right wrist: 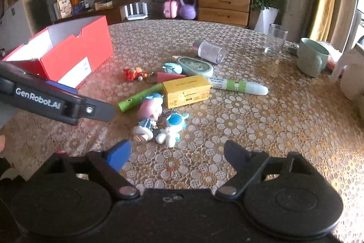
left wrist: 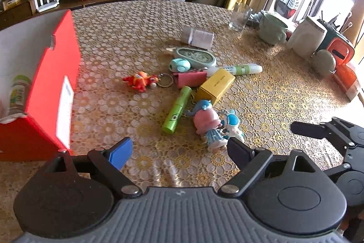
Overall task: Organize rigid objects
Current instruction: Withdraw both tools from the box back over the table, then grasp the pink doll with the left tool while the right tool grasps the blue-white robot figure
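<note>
Both grippers hang over the lace-patterned tablecloth point(left wrist: 127, 42), fingers spread wide apart, nothing between them. The left gripper point(left wrist: 179, 152) points down at the pile; nearest to its tips stands the pink-headed doll figure in a blue dress point(left wrist: 208, 123), just ahead and a little toward its dark finger, leaning against the white-and-blue plush-style keychain toy point(left wrist: 234, 126). The right gripper point(right wrist: 177, 153) has the same pair straight ahead point(right wrist: 147, 115), the keychain toy point(right wrist: 173, 126) nearest. To my eye either hand could take them first.

Just beyond lies the lime-green tube point(left wrist: 177, 109), flat, its long axis running away from the left fingers. Behind it the yellow cardboard carton point(left wrist: 215, 86), then the white-and-green marker pen point(left wrist: 238, 69) lying crosswise. Off left, the open red shoebox point(left wrist: 52, 92), well apart from the pile, looks like the destination.
</note>
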`<state>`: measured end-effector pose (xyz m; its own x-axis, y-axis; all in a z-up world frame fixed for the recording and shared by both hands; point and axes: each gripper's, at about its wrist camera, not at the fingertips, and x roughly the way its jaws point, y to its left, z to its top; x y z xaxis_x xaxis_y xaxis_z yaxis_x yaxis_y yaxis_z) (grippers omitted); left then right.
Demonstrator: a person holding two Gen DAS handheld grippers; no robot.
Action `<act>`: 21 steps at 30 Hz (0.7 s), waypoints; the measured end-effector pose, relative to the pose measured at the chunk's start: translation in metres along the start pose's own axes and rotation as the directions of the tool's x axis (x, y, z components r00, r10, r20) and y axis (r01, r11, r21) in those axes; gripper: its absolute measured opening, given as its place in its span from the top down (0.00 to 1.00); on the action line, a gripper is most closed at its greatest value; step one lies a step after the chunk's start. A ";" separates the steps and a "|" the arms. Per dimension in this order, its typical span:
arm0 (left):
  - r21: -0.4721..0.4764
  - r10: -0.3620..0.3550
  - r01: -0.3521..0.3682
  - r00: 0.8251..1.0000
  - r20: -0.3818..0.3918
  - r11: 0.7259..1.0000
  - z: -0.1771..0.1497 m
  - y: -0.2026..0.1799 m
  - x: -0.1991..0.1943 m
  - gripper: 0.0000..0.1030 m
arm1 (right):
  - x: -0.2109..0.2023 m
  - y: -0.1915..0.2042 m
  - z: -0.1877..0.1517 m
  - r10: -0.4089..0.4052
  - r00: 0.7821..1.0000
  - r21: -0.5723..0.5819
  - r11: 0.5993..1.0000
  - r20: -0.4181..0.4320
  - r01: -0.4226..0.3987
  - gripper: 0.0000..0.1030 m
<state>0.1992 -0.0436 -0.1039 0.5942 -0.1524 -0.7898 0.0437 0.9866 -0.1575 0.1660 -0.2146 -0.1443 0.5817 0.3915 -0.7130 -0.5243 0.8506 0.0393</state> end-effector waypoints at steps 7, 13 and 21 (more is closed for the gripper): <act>0.026 0.004 -0.004 1.000 -0.022 1.000 0.001 -0.016 0.025 0.12 | 0.021 -0.007 -0.003 0.020 1.000 -0.016 1.000 -0.022 -0.020 0.26; 0.000 -0.015 0.015 0.998 -0.059 1.000 0.005 -0.021 0.041 0.12 | 0.032 -0.008 -0.005 0.035 0.999 -0.048 0.998 -0.030 -0.036 0.32; -0.018 -0.020 0.019 0.997 -0.072 1.000 0.011 -0.024 0.054 0.30 | 0.042 -0.011 -0.003 0.055 0.998 -0.054 0.997 -0.030 -0.057 0.41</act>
<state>0.2389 -0.0751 -0.1363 0.5338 -0.1763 -0.8271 0.0403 0.9822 -0.1833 0.1946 -0.2090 -0.1773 0.5331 0.4273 -0.7302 -0.5892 0.8069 0.0421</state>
